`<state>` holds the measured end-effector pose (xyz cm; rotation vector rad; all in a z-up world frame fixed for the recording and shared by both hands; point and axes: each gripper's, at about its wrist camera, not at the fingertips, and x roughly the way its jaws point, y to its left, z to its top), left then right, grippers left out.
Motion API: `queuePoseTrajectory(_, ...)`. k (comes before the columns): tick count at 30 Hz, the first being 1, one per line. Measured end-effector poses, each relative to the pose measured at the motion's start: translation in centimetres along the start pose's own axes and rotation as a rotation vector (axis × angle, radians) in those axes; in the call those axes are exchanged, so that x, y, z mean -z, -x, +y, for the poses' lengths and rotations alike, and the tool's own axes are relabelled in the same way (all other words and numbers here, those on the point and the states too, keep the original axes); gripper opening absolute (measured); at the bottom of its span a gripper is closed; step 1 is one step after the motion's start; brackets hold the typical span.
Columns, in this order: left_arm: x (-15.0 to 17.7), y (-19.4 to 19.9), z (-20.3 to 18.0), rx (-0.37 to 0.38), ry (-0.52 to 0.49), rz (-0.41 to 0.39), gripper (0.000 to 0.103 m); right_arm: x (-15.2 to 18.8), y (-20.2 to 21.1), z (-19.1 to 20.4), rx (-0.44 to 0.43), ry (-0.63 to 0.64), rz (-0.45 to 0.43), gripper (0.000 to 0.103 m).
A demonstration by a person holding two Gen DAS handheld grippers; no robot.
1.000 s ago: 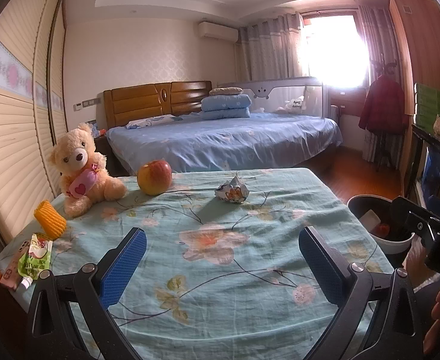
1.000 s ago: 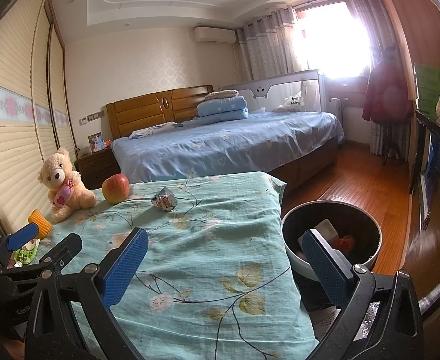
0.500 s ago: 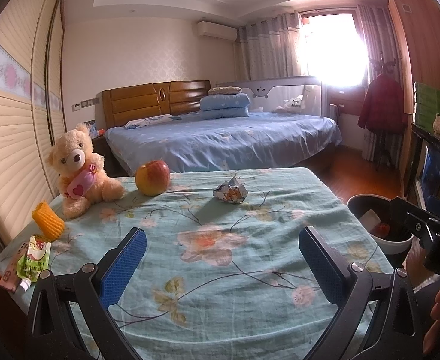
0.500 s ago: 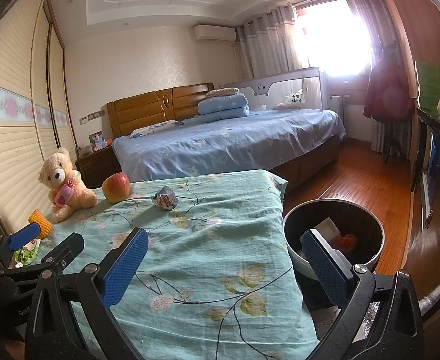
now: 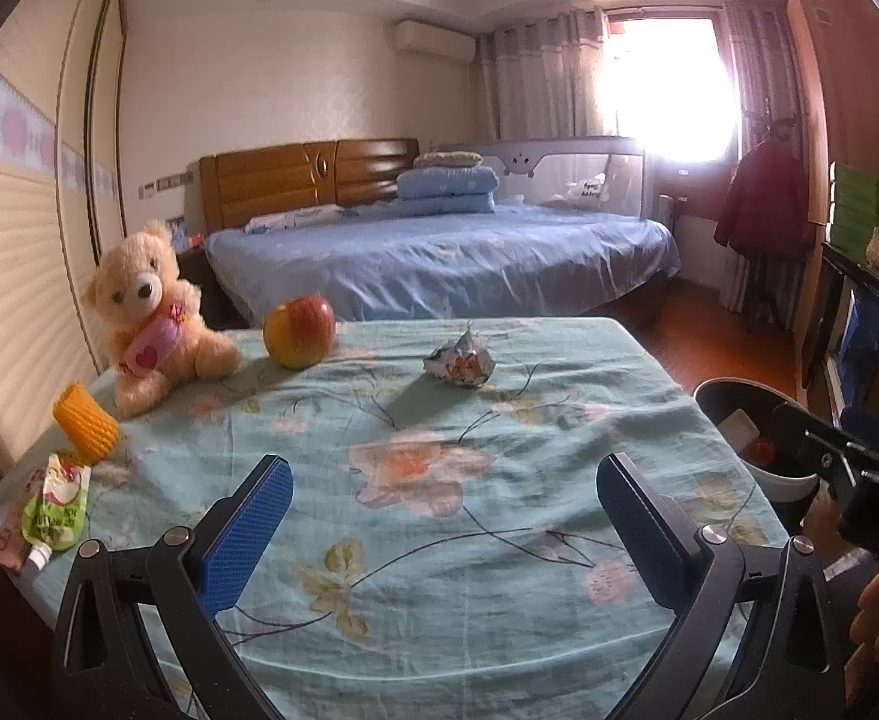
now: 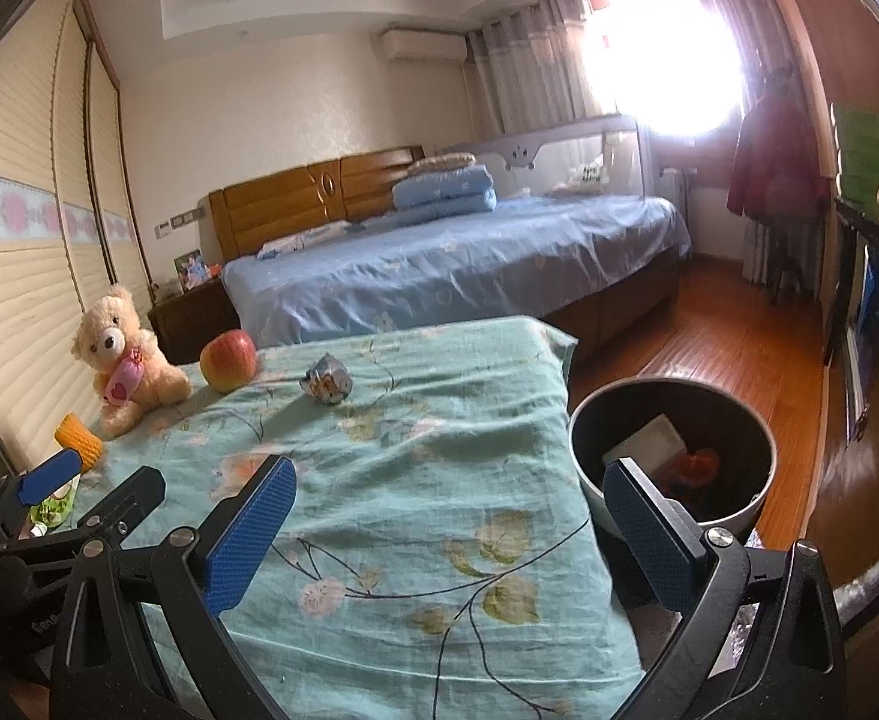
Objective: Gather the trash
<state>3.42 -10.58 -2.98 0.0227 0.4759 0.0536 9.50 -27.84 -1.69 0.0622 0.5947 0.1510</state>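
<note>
Both grippers hover wide apart and empty above a counter (image 5: 499, 570) draped in floral cloth: the left gripper (image 5: 439, 531) faces a crumpled wrapper (image 5: 462, 363) lying mid-counter right of an apple (image 5: 299, 330), while the right gripper (image 6: 448, 531) sits near the bin (image 6: 739, 510) standing on the floor just beside the counter's right edge.

Pretty standard handheld rig: left gripper (image 5: 439, 531) with black plastic linkage arms, chunky and angular, triangular cutouts near the base. Silver screws (image 5: 176, 537) at the pivots. Fingers tipped with blue pads (image 5: 246, 534), dimpled grid texture. Right gripper (image 6: 448, 540) built the same, same blue textured pads (image 6: 649, 543), same shiny pivot bolts. Bit of faint lettering moulded on the left one's black body, too small to read. Fingertips of a hand (image 5: 877, 624) at the frame edge.
</note>
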Motion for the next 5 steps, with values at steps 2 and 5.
queuePoseTrajectory(2, -0.2, -0.7, 0.6, 0.003, 0.016, 0.024, 0.102, 0.1, -0.9, 0.1, -0.002, -0.006, 0.026, 0.103)
queuePoseTrajectory(5, -0.4, -2.0, 1.7, -0.006, 0.039, 0.057, 0.102, 0.4, -2.4, 0.8, -0.004, -0.016, 0.081, 0.103)
